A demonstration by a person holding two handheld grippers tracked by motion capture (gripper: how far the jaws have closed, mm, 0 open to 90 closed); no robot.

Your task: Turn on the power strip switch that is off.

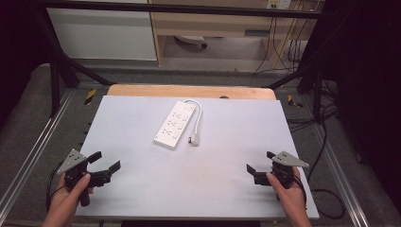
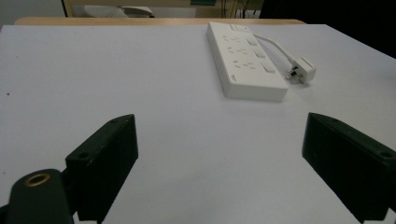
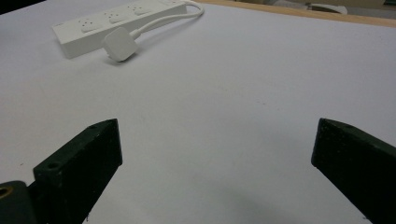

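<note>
Jaws of the left gripper (image 1: 105, 163) and right gripper (image 1: 259, 162) gape wide, empty, low at the table's (image 1: 142, 189) near corners, well apart from the power strip (image 1: 174, 124) and its plug (image 1: 194, 140), apparently poised for reaching.

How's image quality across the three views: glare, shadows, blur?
High view: even light, no glare on the white table, dark surroundings, power strip sharp. Left gripper view: strip and plug fairly crisp, the near jaws soft. Right gripper view: the near jaws blurred, a faint shadow on the table between them, plug slightly soft.
</note>
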